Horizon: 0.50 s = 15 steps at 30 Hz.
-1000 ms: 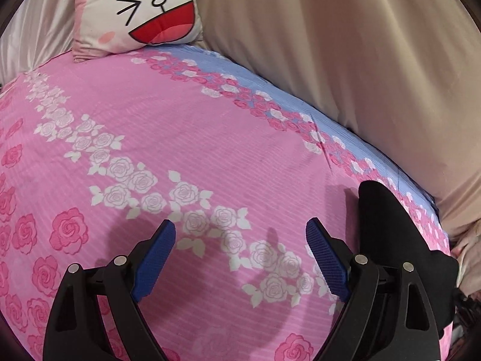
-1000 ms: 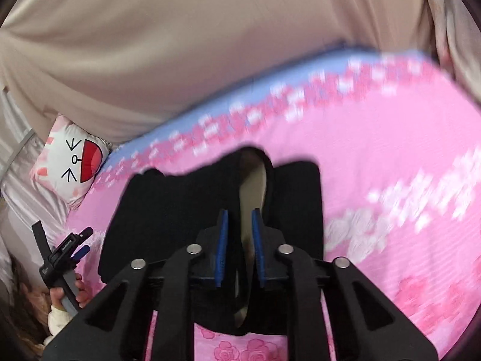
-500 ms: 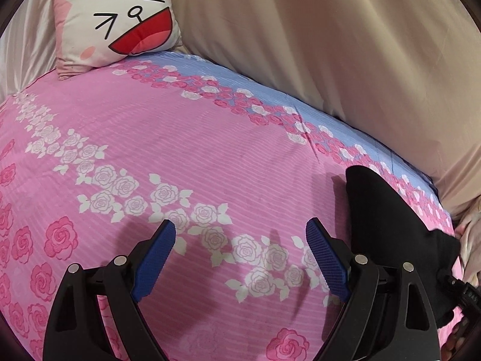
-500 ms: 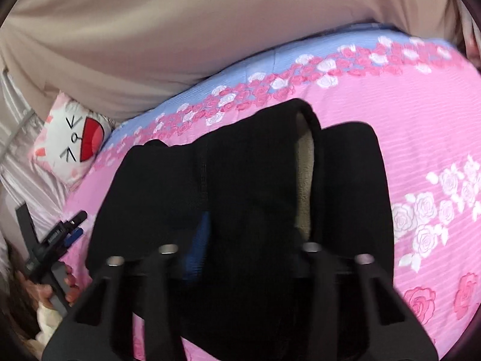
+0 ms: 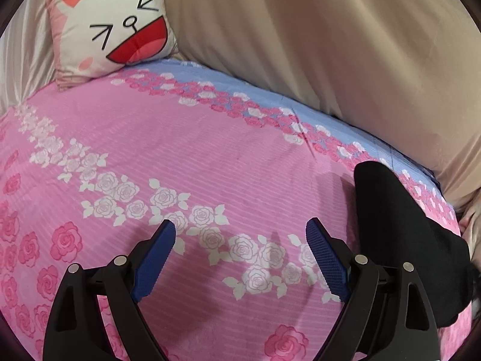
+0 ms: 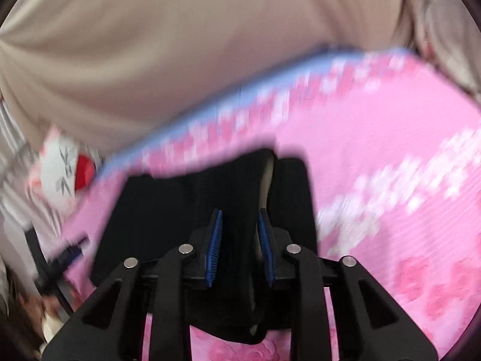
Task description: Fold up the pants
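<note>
Black pants (image 6: 168,210) lie folded on the pink rose bedsheet (image 6: 390,138); a pale lining shows at their opening (image 6: 267,180). My right gripper (image 6: 240,219) is shut on a fold of the black pants near their front edge; this view is motion-blurred. In the left wrist view the pants (image 5: 399,228) lie at the right, beside my left gripper (image 5: 240,231), which is open and empty just above the sheet (image 5: 210,138). My left gripper also shows small at the left of the right wrist view (image 6: 63,258).
A cat-face cushion (image 5: 111,30) rests at the back left of the bed. Beige bedding (image 5: 330,45) piles along the far edge. A blue band (image 5: 270,90) borders the sheet there.
My right gripper opened over the pants half a second ago and has closed on a fold again, and the view has swung. My left gripper stays open and has shifted slightly.
</note>
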### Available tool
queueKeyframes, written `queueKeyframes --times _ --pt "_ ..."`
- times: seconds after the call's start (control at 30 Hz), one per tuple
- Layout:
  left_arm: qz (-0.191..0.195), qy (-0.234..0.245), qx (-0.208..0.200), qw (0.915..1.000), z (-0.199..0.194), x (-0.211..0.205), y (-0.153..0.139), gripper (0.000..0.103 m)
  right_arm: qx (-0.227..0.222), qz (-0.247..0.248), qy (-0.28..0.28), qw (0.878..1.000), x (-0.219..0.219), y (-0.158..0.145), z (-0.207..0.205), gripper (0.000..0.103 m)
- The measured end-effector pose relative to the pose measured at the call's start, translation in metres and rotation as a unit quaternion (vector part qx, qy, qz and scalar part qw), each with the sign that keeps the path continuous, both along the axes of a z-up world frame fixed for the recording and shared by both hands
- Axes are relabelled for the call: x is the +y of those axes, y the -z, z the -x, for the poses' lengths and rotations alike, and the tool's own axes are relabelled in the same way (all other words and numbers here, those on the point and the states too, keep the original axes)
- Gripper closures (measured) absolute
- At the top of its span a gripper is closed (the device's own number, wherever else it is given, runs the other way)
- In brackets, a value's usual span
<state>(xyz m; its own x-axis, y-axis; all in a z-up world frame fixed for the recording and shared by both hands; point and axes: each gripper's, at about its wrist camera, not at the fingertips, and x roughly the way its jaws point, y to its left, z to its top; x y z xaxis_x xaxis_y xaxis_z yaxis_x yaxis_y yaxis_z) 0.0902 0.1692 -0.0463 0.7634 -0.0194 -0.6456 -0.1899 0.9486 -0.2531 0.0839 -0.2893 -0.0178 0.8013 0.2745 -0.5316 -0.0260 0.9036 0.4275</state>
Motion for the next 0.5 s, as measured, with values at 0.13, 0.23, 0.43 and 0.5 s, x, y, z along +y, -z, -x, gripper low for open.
queueKeyframes --times 0.13,0.23,0.43,0.5 --pt "0.021 0.02 -0.02 0.9994 0.007 -0.014 -0.018 0.017 -0.023 0.008 -0.061 0.998 0.032 -0.033 -0.011 0.079" --pt "0.031 0.072 -0.027 0.9966 0.009 -0.046 -0.029 0.017 0.015 0.036 -0.142 0.989 0.084 -0.012 -0.05 0.082" --pt "-0.076 0.109 -0.037 0.9904 0.031 -0.084 -0.032 0.017 0.105 -0.081 -0.059 0.989 0.01 0.053 -0.105 0.103" --pt "-0.083 0.103 -0.042 0.9904 0.035 -0.079 -0.03 0.017 0.07 0.0 -0.046 0.997 0.031 0.019 -0.094 0.098"
